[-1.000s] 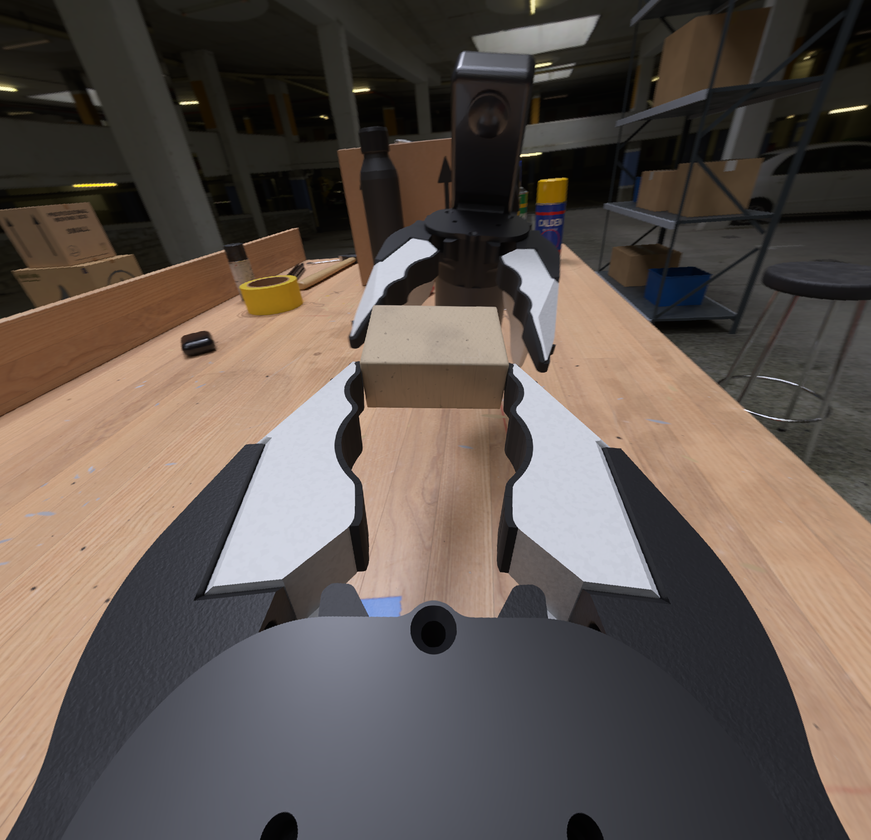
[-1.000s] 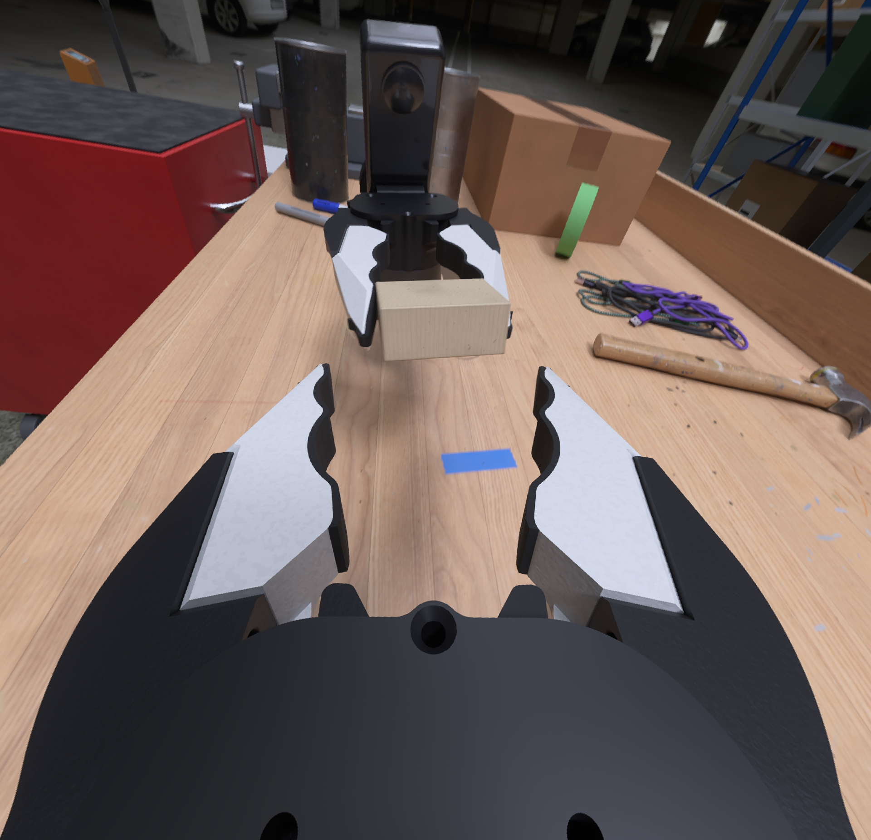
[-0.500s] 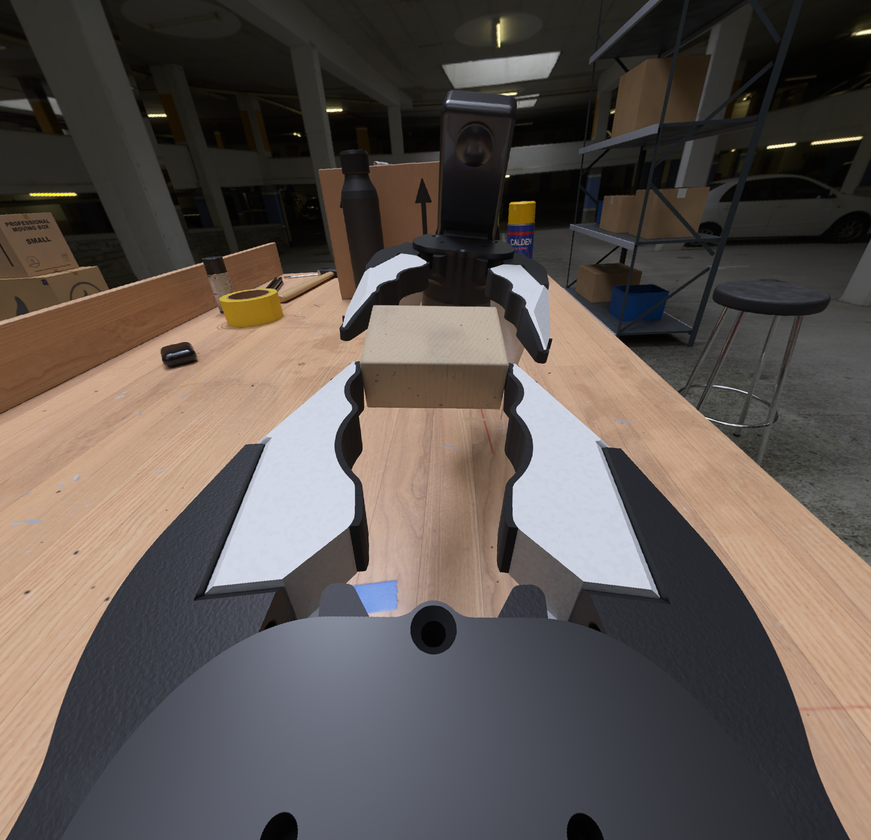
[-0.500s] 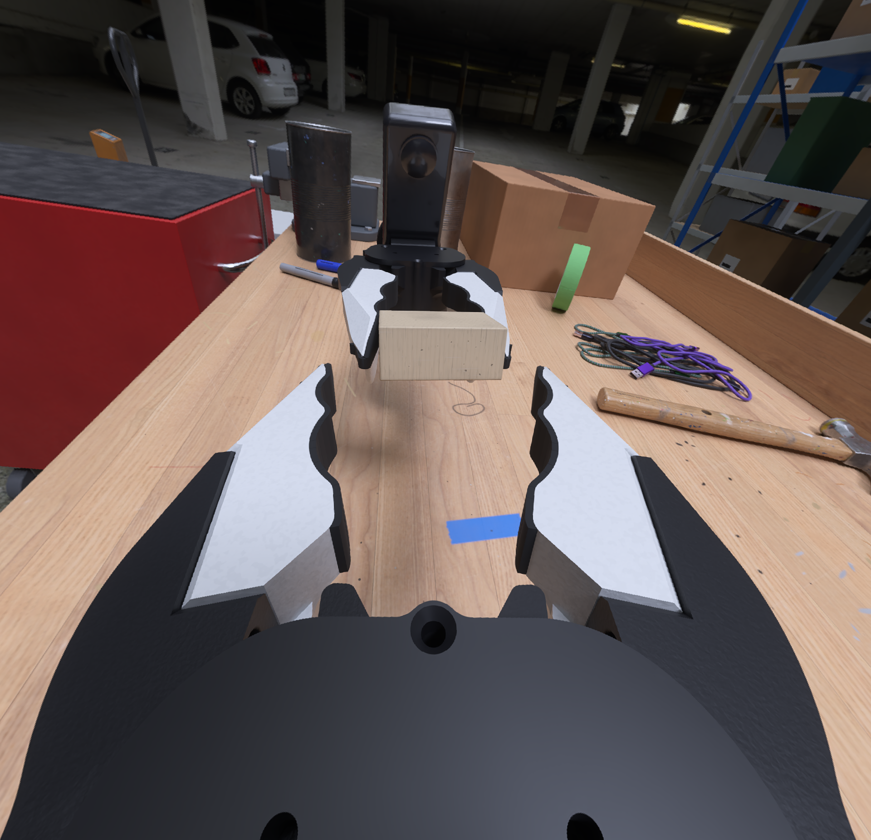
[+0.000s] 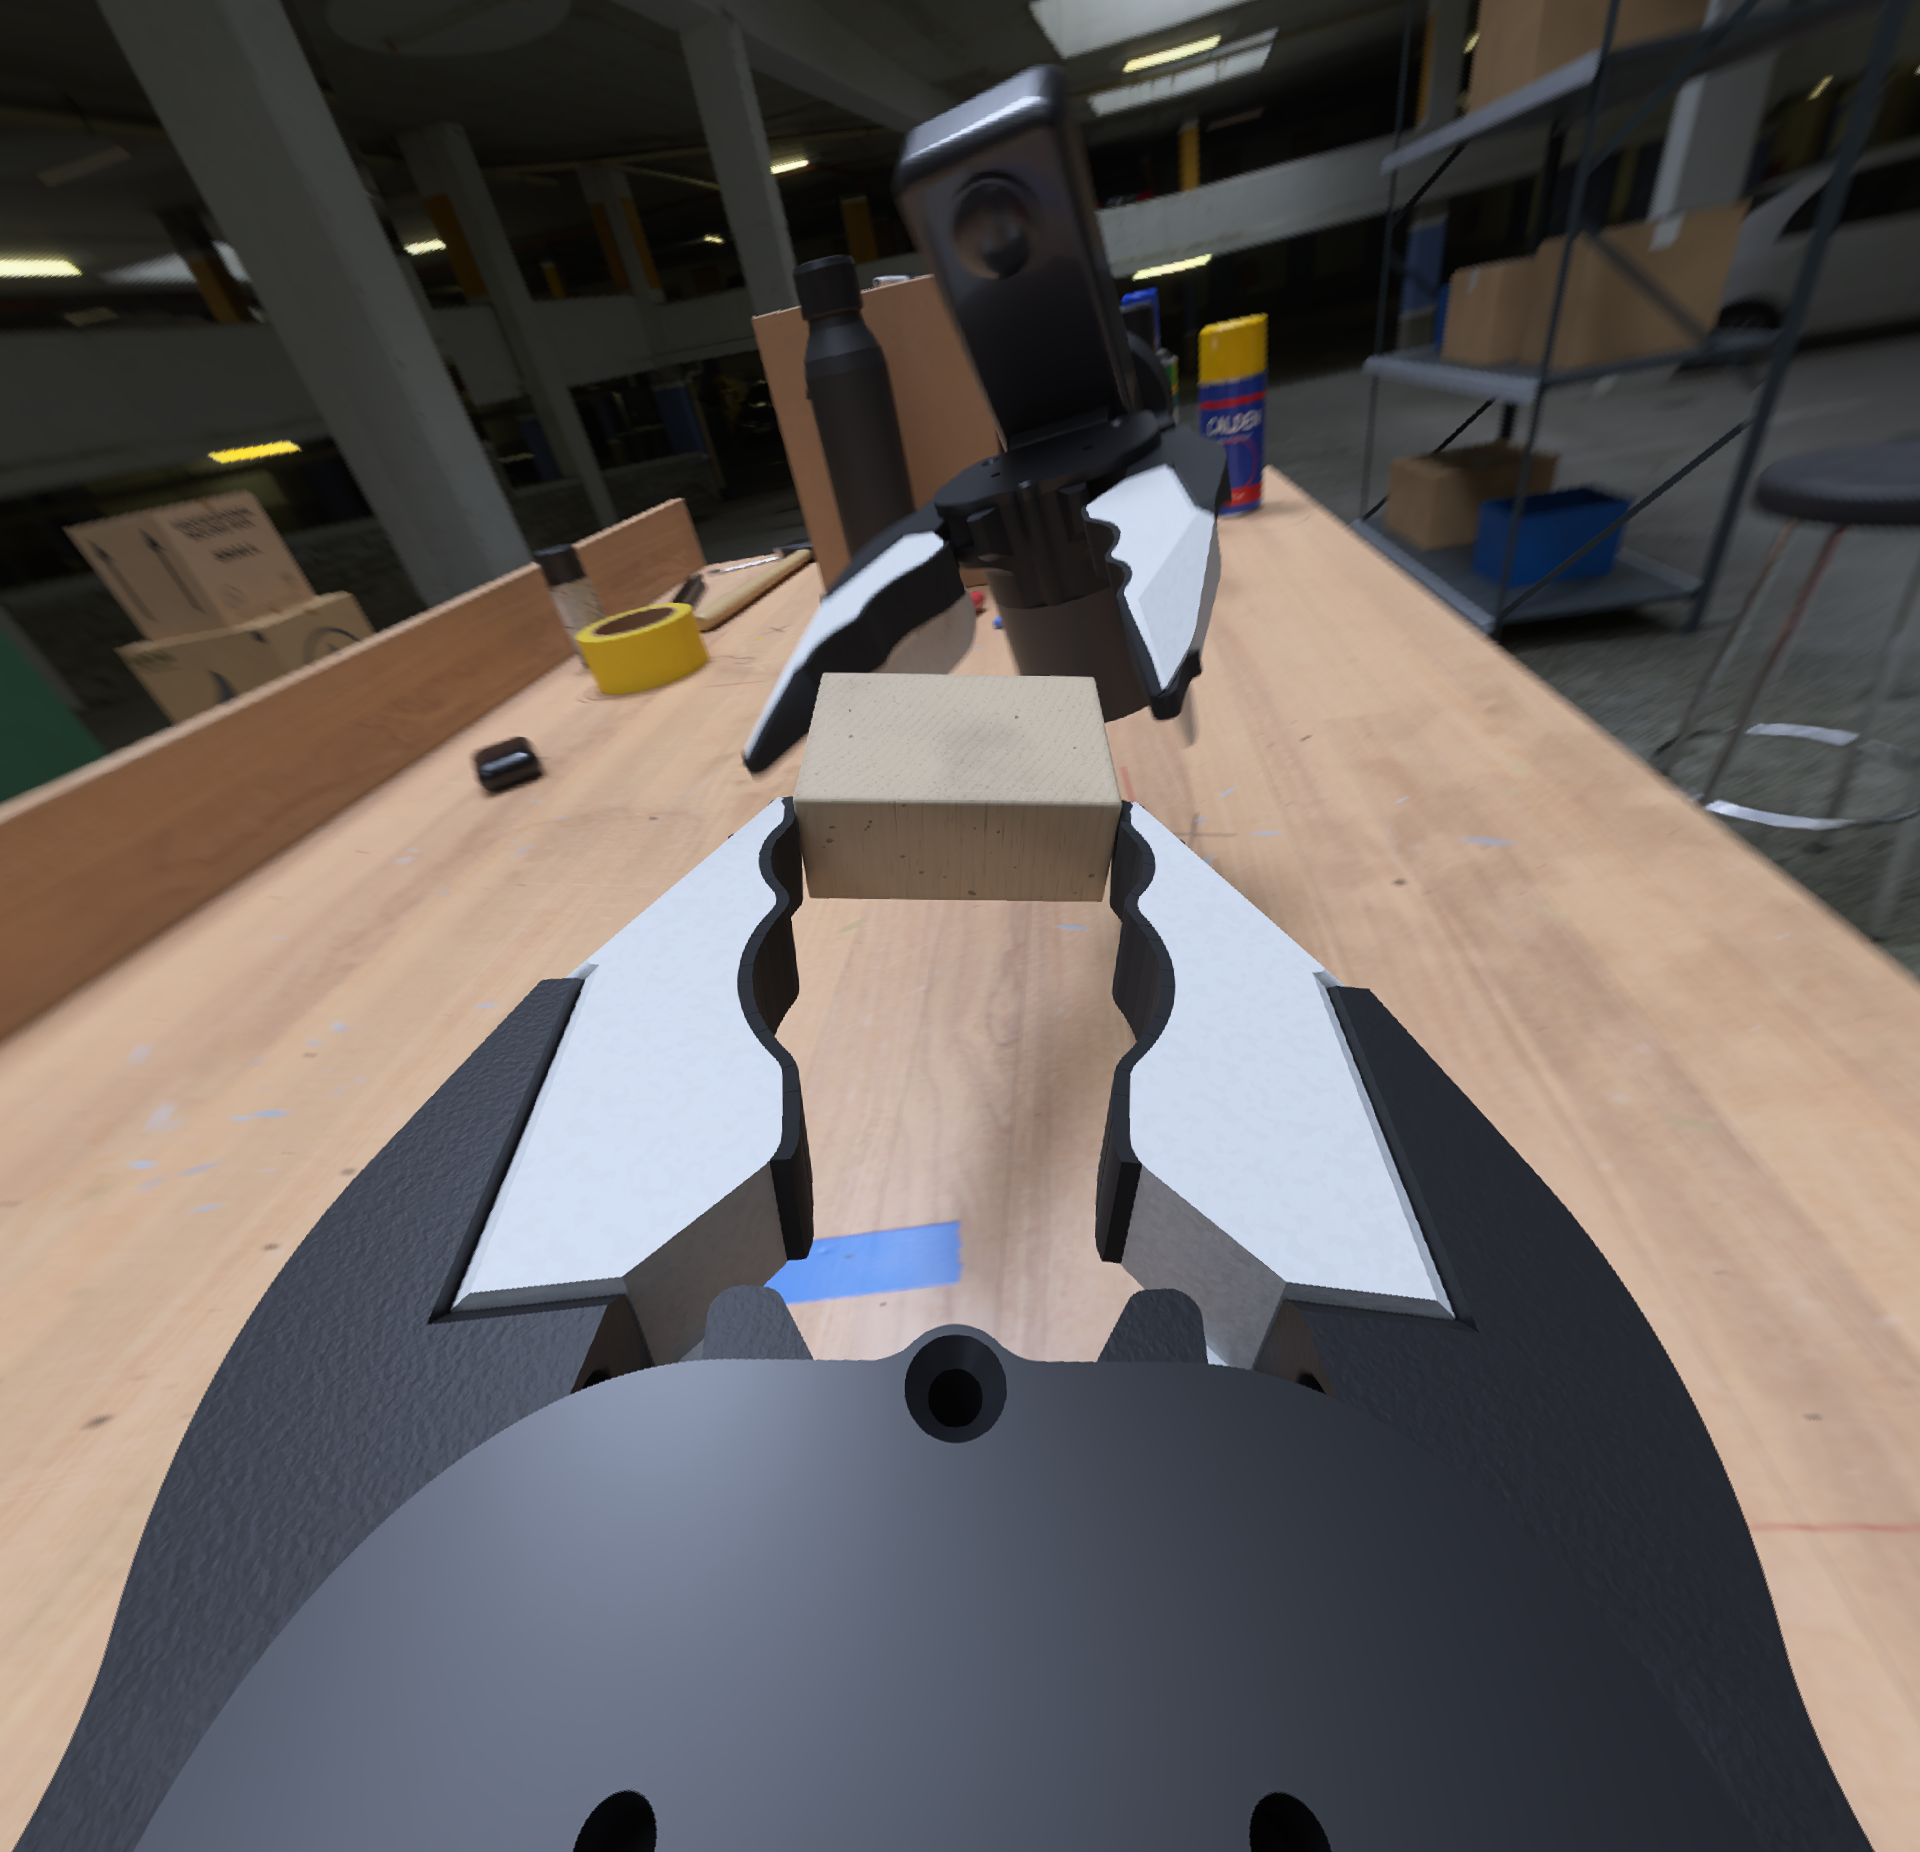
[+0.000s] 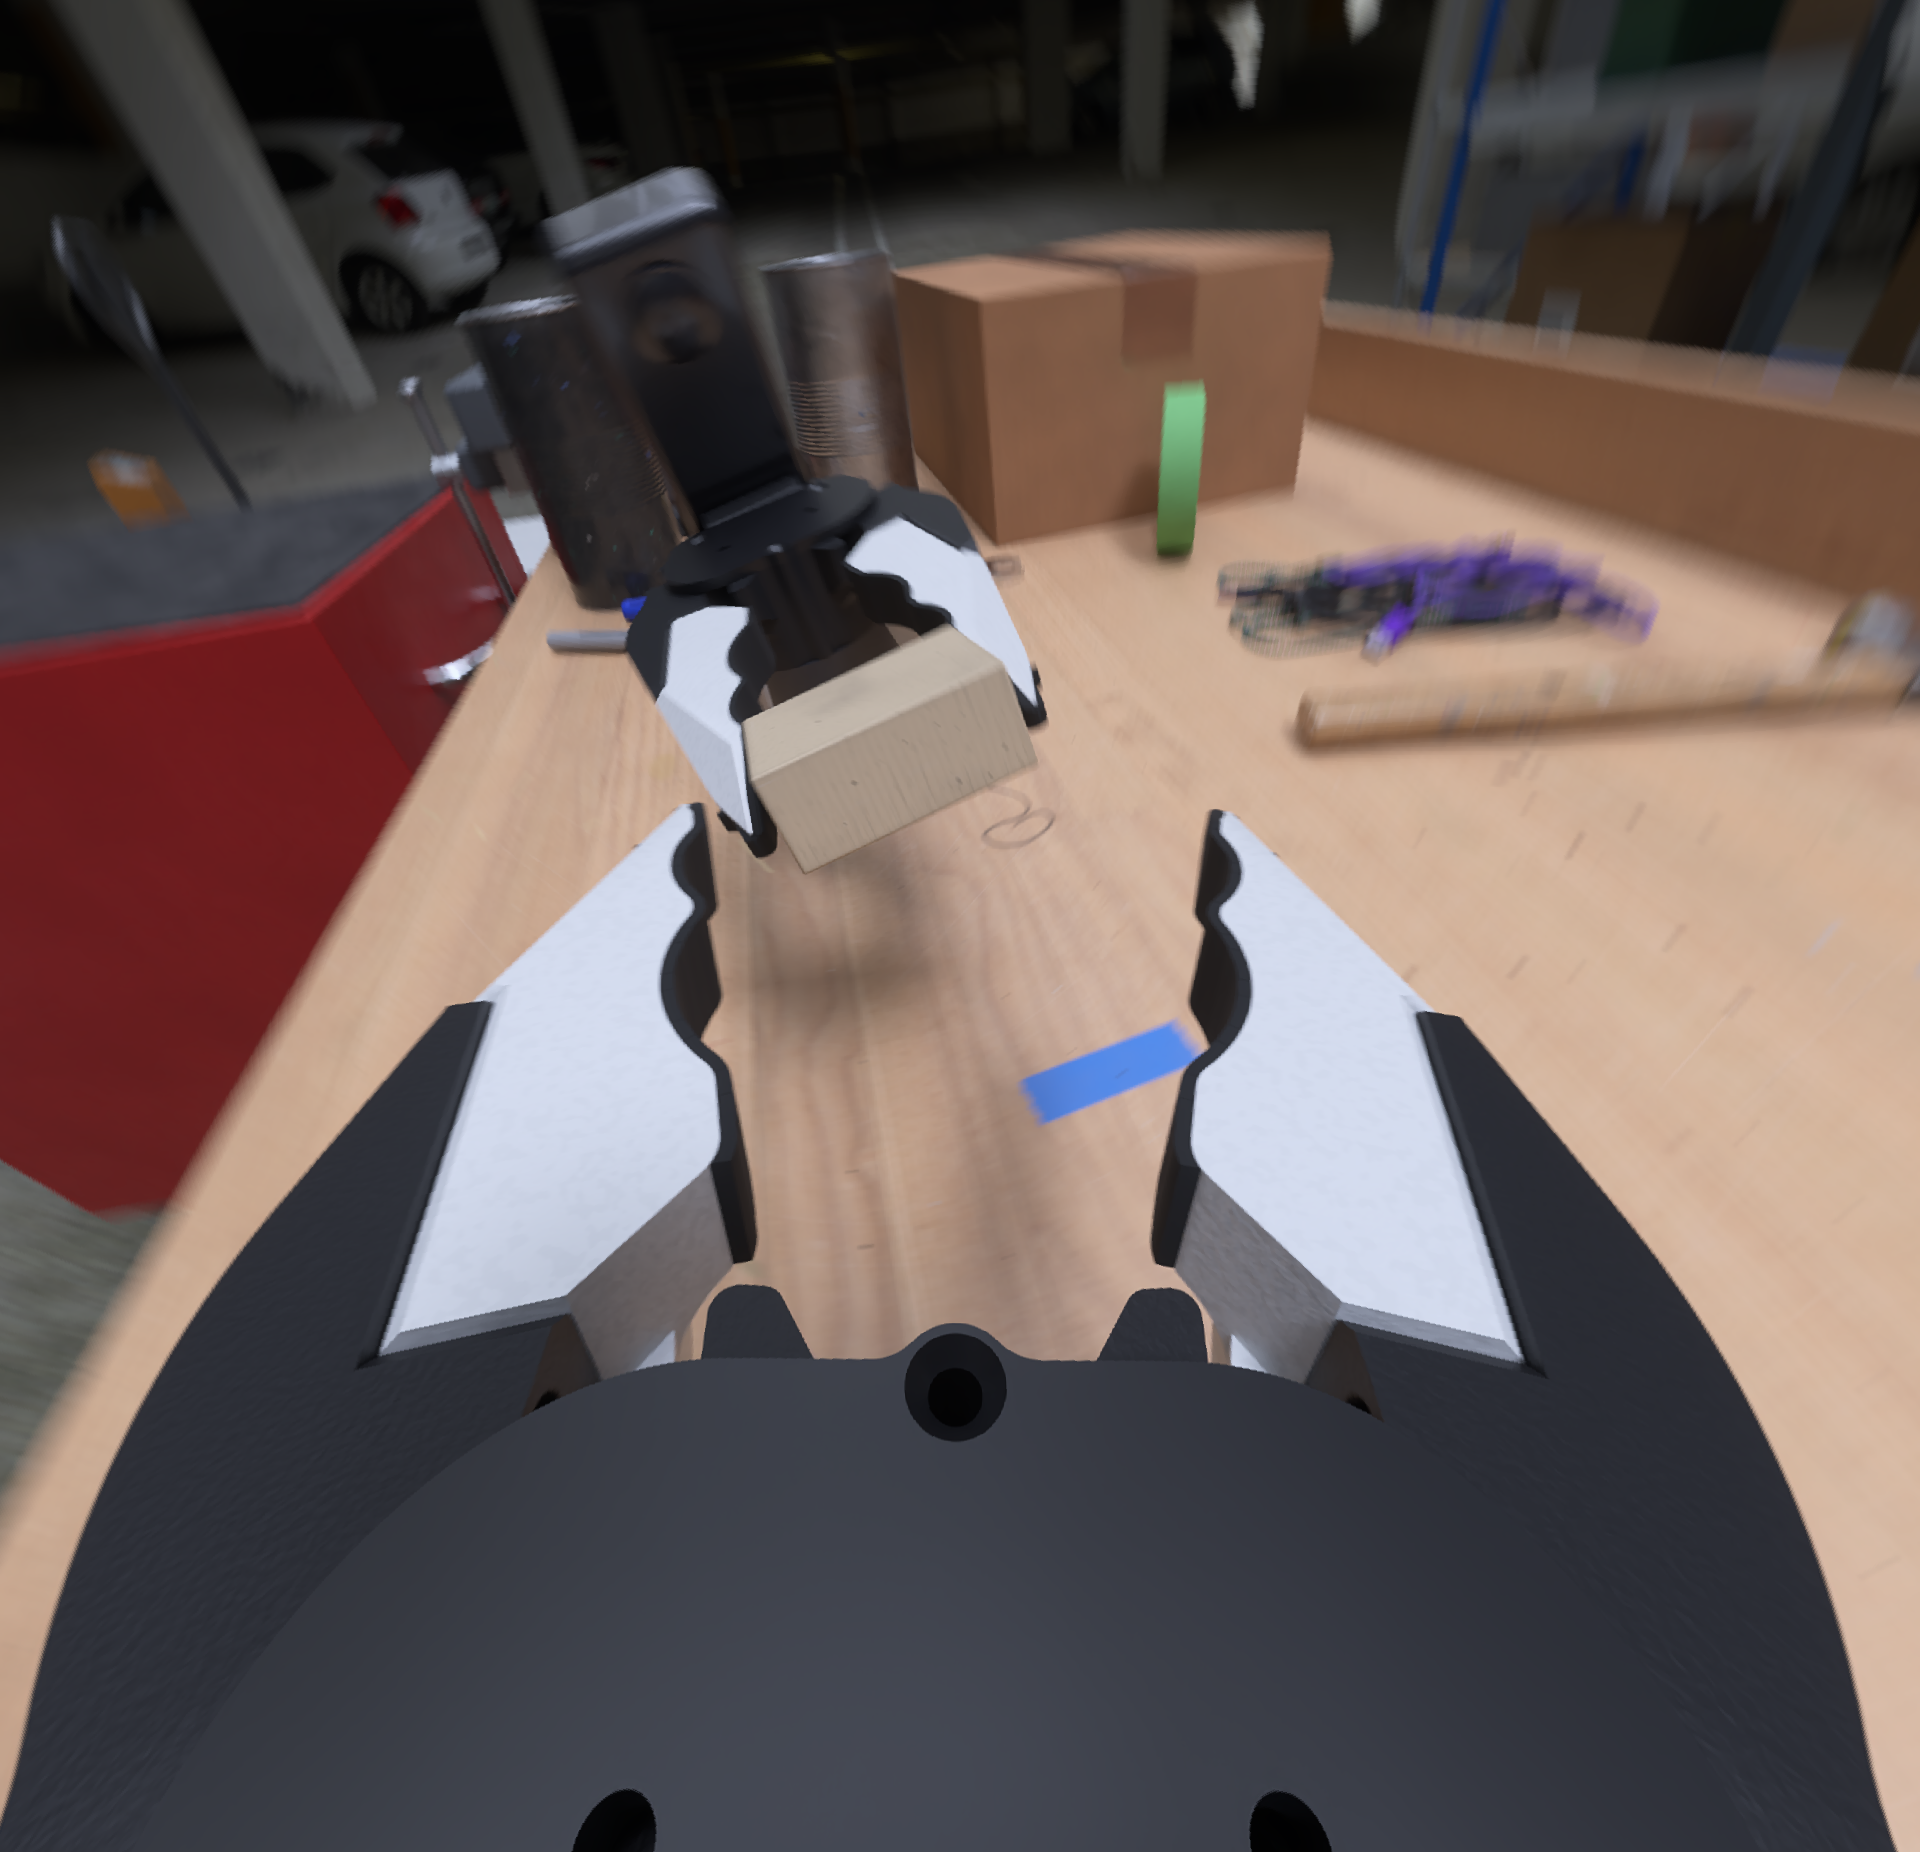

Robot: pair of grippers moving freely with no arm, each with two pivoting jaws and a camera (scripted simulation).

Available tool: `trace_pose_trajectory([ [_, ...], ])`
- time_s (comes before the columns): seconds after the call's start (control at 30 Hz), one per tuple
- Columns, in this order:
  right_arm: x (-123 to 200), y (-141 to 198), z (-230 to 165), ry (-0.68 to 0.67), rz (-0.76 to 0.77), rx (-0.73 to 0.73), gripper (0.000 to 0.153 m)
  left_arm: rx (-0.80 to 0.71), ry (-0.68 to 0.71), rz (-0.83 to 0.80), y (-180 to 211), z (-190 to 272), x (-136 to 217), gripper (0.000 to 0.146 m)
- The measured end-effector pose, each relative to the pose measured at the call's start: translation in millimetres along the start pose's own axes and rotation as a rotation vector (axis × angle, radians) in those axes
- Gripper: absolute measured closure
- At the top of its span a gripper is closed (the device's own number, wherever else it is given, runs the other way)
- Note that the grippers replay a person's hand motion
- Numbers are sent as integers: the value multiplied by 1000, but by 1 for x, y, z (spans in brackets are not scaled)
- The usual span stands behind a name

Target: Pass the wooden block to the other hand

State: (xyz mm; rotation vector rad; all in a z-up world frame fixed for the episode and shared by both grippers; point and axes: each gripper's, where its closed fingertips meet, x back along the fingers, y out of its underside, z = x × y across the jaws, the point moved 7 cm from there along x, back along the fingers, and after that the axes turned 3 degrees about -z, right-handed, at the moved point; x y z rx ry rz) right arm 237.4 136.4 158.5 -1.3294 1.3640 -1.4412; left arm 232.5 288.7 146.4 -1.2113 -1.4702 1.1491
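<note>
- Block first: your wooden block sits clamped between the tips of your left tongs, lifted clear above the worktop.
- Left fingers press both end faces of the block, and its top lies level in the left wrist view.
- Your right tongs are spread wide with nothing between the fingers.
- From the left wrist view, the right tongs sit just beyond the block, tilted, fingers splayed on either side of its far end; I cannot tell whether they touch it.
- In the right wrist view, the block appears tilted, just ahead of your left-hand fingertip and off-centre from your gap.
- That right view is blurred, so fine detail there is hard to read.
- Blue tape strip lies flat on the worktop under the two tools.
- Off to one side you have a yellow tape roll and a small black object.
- On the other end there's a hammer, a purple cable tangle, a green tape roll standing on edge against a cardboard box.
</note>
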Motion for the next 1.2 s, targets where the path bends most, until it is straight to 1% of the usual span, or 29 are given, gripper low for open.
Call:
trace_pose_trajectory([
  [0.03,-2,3,1,6,-26,-129,51,-40,-21,-9,0,0,0,86],
  [0.07,-5,6,1,-12,-40,-278,47,-84,-40,-18,0,1,0,86],
  [0.13,-9,9,-2,-166,-25,-558,47,-181,-88,-36,0,3,-2,86],
  [0.17,-10,9,-2,-240,11,-669,51,-220,-96,-51,1,4,-3,86],
  [0.2,-10,10,-2,-293,58,-759,59,-250,-95,-72,2,5,-5,86],
  [0.23,-10,12,-1,-328,96,-833,67,-278,-99,-96,3,6,-6,86],
  [0.27,-9,14,0,-341,102,-884,73,-306,-107,-119,5,7,-8,86],
  [0.3,-10,17,0,-346,80,-907,81,-329,-104,-144,6,9,-10,86],
  [0.37,-12,22,-2,-367,11,-900,92,-367,-87,-180,8,13,-15,86],
  [0.4,-12,24,-1,-354,-19,-884,105,-374,-76,-170,7,15,-18,86],
  [0.43,-11,25,-1,-357,-20,-849,123,-374,-73,-161,6,16,-19,86],
  [0.47,-11,27,-1,-380,-18,-826,128,-375,-69,-159,6,17,-21,86],
  [0.53,-9,31,2,-384,-46,-820,128,-362,-67,-191,8,18,-24,86],
  [0.6,-3,30,5,-332,-72,-762,127,-332,-88,-179,10,17,-28,86],
  [0.63,3,27,10,-285,-75,-731,127,-307,-128,-151,10,15,-29,88],
  [0.67,15,23,20,-217,-81,-692,127,-282,-170,-119,9,12,-28,73],
  [0.7,31,18,32,-116,-103,-638,127,-259,-202,-93,9,10,-27,52],
  [0.73,53,11,49,29,-147,-568,127,-234,-222,-75,11,7,-25,44],
  [0.83,134,-23,107,553,-354,-296,127,-156,-220,-63,17,1,-22,43],
  [0.87,161,-37,126,693,-428,-198,127,-134,-218,-56,19,0,-22,43],
  [0.93,209,-66,165,893,-604,-51,127,-93,-208,-41,24,-1,-24,46],
  [1.0,246,-87,206,1099,-767,70,127,-57,-203,-39,28,-2,-27,49],
  [1.03,261,-92,228,1157,-852,116,127,-41,-200,-41,30,-1,-30,50],
  [1.1,283,-85,267,1209,-1008,170,127,-16,-180,-39,32,1,-36,51],
  [1.17,296,-64,298,1197,-1128,172,127,-7,-161,-49,32,5,-43,52],
  [1.2,298,-54,307,1173,-1158,170,127,-12,-152,-64,32,7,-46,52],
])
